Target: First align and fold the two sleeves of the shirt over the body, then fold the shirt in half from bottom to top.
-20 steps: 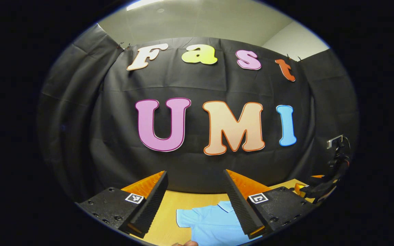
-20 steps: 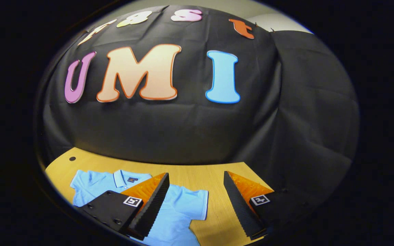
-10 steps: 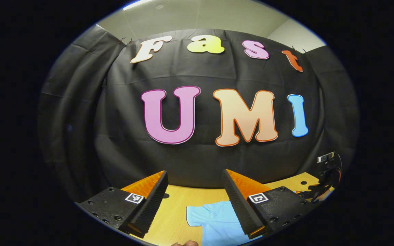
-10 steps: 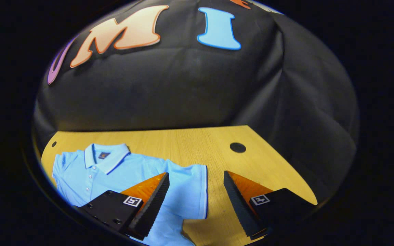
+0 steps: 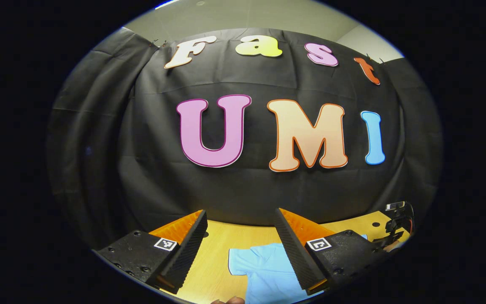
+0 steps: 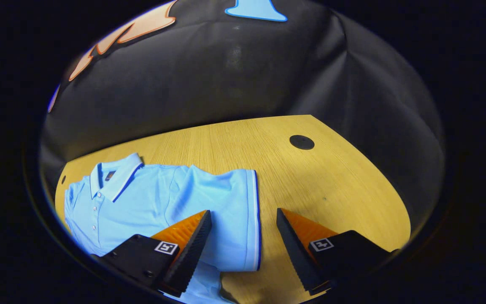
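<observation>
A light blue polo shirt (image 6: 150, 202) lies flat on the wooden table (image 6: 310, 181), collar toward the back wall. Its right sleeve (image 6: 234, 219), edged in white and dark blue, spreads out toward the table's middle. My right gripper (image 6: 243, 219) hovers open just above that sleeve's cuff, one finger over the cloth, the other over bare wood. In the left gripper view the shirt's other sleeve (image 5: 247, 266) lies between the fingers of my left gripper (image 5: 241, 219), which is open and higher above the table. The right gripper (image 5: 395, 230) also appears far right there.
A black cable hole (image 6: 301, 142) sits in the tabletop toward the back right. Black cloth walls the table on the far side and both flanks. A fingertip (image 5: 230, 300) shows at the bottom edge of the left gripper view.
The right gripper has tilted down and dropped closer to the right sleeve, which now looks larger. The left gripper has drifted slightly, with the shirt shifting a little right in its view.
</observation>
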A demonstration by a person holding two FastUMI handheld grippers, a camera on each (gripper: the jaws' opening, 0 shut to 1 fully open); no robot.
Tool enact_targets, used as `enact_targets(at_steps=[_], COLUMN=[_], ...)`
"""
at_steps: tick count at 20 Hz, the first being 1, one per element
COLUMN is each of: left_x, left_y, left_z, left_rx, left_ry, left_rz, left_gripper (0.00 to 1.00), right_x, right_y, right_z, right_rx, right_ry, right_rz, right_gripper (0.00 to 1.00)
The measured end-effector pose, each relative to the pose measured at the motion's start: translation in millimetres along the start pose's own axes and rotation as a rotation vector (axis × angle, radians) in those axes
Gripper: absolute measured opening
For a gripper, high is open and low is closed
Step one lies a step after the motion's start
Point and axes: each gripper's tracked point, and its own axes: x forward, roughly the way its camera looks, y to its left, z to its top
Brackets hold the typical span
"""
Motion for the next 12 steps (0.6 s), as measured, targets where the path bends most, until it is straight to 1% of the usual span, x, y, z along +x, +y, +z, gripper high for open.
enact_targets(at_steps=[1, 2, 4, 5, 6, 7, 8, 9, 12], left_x=[0, 0, 2, 3, 4, 5, 5, 7, 8], left_y=[-1, -1, -3, -4, -5, -5, -4, -3, -1], left_z=[0, -1, -4, -5, -7, -8, -9, -9, -13], left_rx=[-0.002, -0.003, -0.009, -0.011, -0.013, -0.015, -0.017, -0.018, -0.021], left_ry=[0.000, 0.003, 0.012, 0.016, 0.019, 0.021, 0.024, 0.025, 0.029], left_rz=[0.000, 0.000, -0.005, -0.008, -0.008, -0.007, -0.006, -0.005, -0.003], left_gripper=[0.95, 0.94, 0.95, 0.95, 0.95, 0.95, 0.95, 0.95, 0.95], right_x=[1, 0, 0, -2, -1, -2, -7, -13, -31], right_y=[4, 8, 19, 20, 21, 24, 31, 37, 58], right_z=[1, 0, -2, 0, 0, 1, -1, 4, 33], right_rx=[0.000, -0.007, -0.005, 0.000, 0.015, 0.046, 0.082, 0.099, 0.115], right_ry=[-0.005, -0.013, -0.020, -0.024, -0.019, -0.004, 0.020, 0.013, -0.069], right_rz=[0.019, 0.034, 0.073, 0.074, 0.075, 0.085, 0.105, 0.120, 0.174], right_gripper=[0.94, 0.88, 0.39, 0.15, 0.11, 0.04, 0.04, 0.04, 0.04])
